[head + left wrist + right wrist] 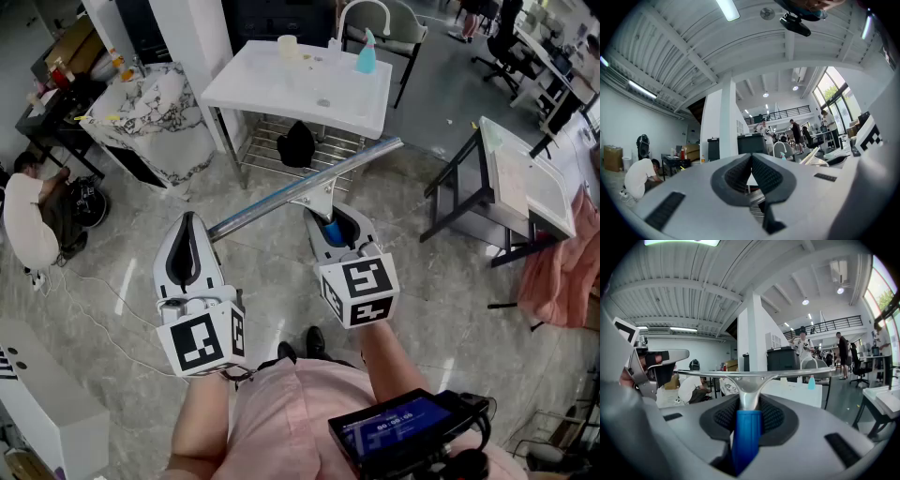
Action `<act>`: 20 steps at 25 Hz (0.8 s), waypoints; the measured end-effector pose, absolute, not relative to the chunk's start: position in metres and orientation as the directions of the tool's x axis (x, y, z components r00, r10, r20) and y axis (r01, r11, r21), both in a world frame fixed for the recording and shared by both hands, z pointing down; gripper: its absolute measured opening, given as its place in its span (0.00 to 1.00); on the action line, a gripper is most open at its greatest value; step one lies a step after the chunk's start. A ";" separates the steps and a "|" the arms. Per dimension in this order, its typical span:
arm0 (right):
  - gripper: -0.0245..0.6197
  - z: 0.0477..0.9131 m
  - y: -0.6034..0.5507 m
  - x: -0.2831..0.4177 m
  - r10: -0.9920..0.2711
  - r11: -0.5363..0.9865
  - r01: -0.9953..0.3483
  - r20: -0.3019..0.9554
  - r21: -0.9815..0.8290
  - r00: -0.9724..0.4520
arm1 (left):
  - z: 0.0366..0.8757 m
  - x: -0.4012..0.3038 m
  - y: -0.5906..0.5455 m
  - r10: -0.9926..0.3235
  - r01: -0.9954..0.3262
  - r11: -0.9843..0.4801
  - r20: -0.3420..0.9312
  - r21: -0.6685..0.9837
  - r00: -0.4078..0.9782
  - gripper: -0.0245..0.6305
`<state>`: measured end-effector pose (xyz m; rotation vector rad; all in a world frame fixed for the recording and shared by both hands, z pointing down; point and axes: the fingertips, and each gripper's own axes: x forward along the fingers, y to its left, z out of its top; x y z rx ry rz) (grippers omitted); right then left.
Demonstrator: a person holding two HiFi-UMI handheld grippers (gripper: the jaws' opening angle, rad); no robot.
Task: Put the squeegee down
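A squeegee with a blue handle (746, 437) and a long metal blade bar (305, 186) is held in the air in front of me. My right gripper (330, 228) is shut on the blue handle (333, 232), and the bar (754, 373) runs level across the right gripper view. My left gripper (188, 248) hangs to the left at about the same height, shut with nothing between its pads (751, 172). The bar's left end passes just above the left gripper's tip. A white table (300, 89) stands a short way ahead, beyond the squeegee.
On the white table stand a teal spray bottle (366, 52) and a pale cup (288, 47). A marble-patterned table (150, 117) is at the left, a dark-framed desk (511, 183) at the right. A person (33, 220) crouches at the far left. Cables lie on the floor.
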<state>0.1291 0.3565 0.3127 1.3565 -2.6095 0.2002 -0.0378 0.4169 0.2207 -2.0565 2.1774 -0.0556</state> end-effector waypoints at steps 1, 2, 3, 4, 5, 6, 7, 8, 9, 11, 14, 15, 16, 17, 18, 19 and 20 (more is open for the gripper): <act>0.19 0.313 0.354 0.131 -0.794 0.573 -0.819 0.231 -0.030 -0.563 | 0.221 -0.035 0.415 -0.995 -0.990 0.063 -0.082 -0.128 -0.053 0.05; 0.19 0.313 0.352 0.133 -0.793 0.574 -0.818 0.230 -0.029 -0.564 | 0.222 -0.033 0.412 -0.995 -0.990 0.064 -0.083 -0.129 -0.054 0.05; 0.19 0.314 0.350 0.135 -0.792 0.576 -0.817 0.229 -0.027 -0.566 | 0.223 -0.030 0.410 -0.995 -0.989 0.065 -0.082 -0.130 -0.055 0.05; 0.19 0.315 0.348 0.138 -0.791 0.578 -0.816 0.229 -0.026 -0.568 | 0.224 -0.027 0.408 -0.995 -0.989 0.066 -0.080 -0.132 -0.056 0.05; 0.19 0.317 0.346 0.141 -0.789 0.581 -0.814 0.229 -0.026 -0.570 | 0.226 -0.024 0.407 -0.995 -0.989 0.068 -0.078 -0.133 -0.058 0.05; 0.19 0.318 0.344 0.144 -0.787 0.583 -0.812 0.228 -0.030 -0.574 | 0.228 -0.021 0.404 -0.995 -0.988 0.070 -0.076 -0.135 -0.060 0.05; 0.19 0.319 0.341 0.147 -0.784 0.586 -0.809 0.225 -0.037 -0.578 | 0.229 -0.017 0.402 -0.995 -0.988 0.072 -0.075 -0.137 -0.062 0.05; 0.19 0.319 0.338 0.150 -0.782 0.588 -0.807 0.220 -0.047 -0.583 | 0.229 -0.014 0.400 -0.995 -0.987 0.075 -0.074 -0.139 -0.065 0.05; 0.19 0.318 0.334 0.153 -0.782 0.589 -0.806 0.215 -0.056 -0.585 | 0.230 -0.011 0.398 -0.995 -0.987 0.079 -0.074 -0.142 -0.069 0.05; 0.19 0.317 0.327 0.160 -0.785 0.586 -0.808 0.209 -0.059 -0.584 | 0.230 -0.006 0.395 -0.994 -0.986 0.086 -0.075 -0.144 -0.075 0.05; 0.19 0.318 0.313 0.170 -0.789 0.580 -0.813 0.209 -0.054 -0.577 | 0.232 0.000 0.388 -0.994 -0.985 0.095 -0.076 -0.148 -0.084 0.05; 0.19 0.318 0.308 0.171 -0.789 0.580 -0.813 0.210 -0.056 -0.578 | 0.233 0.000 0.385 -0.993 -0.984 0.099 -0.075 -0.149 -0.089 0.05; 0.20 0.319 0.303 0.172 -0.787 0.581 -0.812 0.212 -0.058 -0.579 | 0.233 0.000 0.383 -0.993 -0.983 0.105 -0.074 -0.151 -0.095 0.05; 0.19 0.320 0.299 0.171 -0.786 0.582 -0.811 0.214 -0.060 -0.580 | 0.233 -0.002 0.379 -0.992 -0.982 0.109 -0.074 -0.151 -0.099 0.05; 0.19 0.321 0.295 0.170 -0.785 0.583 -0.810 0.215 -0.061 -0.581 | 0.234 -0.004 0.376 -0.992 -0.982 0.113 -0.074 -0.150 -0.103 0.05; 0.19 0.322 0.292 0.168 -0.783 0.585 -0.809 0.216 -0.061 -0.583 | 0.235 -0.007 0.373 -0.992 -0.982 0.116 -0.074 -0.147 -0.106 0.05; 0.20 0.323 0.289 0.165 -0.781 0.588 -0.807 0.218 -0.060 -0.585 | 0.237 -0.010 0.369 -0.991 -0.983 0.119 -0.073 -0.143 -0.110 0.05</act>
